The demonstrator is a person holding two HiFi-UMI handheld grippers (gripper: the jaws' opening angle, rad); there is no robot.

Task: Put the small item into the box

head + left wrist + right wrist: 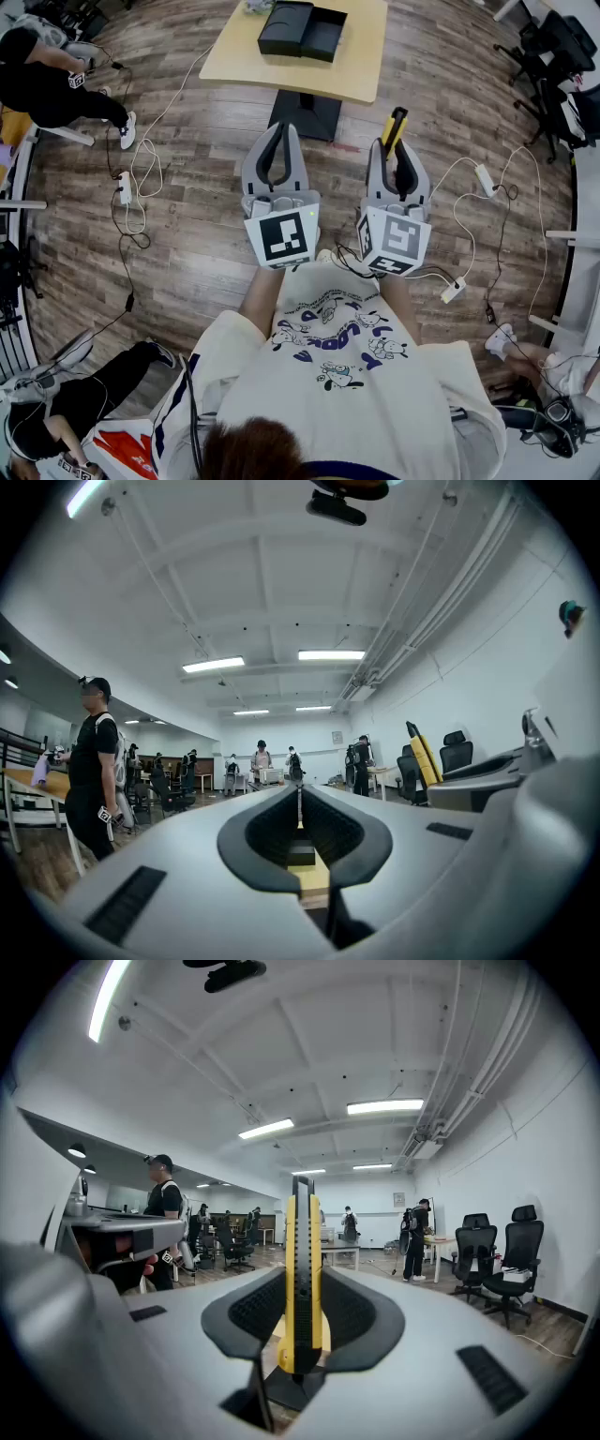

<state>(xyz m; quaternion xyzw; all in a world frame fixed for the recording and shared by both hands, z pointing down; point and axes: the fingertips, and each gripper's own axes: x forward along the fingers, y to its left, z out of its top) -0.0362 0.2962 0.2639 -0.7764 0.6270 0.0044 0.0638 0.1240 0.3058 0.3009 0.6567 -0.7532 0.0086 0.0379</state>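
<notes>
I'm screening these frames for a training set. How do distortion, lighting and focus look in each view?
Head view: strong fisheye bends the floor planks; light even, the black box clear. Left gripper view: dark rounded corners, ceiling lamps blown out, the left gripper soft up close. Right gripper view: same dark corners, the yellow knife fairly crisp.

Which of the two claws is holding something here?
The right claw, clamped on a yellow utility knife; the left claw is shut and empty.
</notes>
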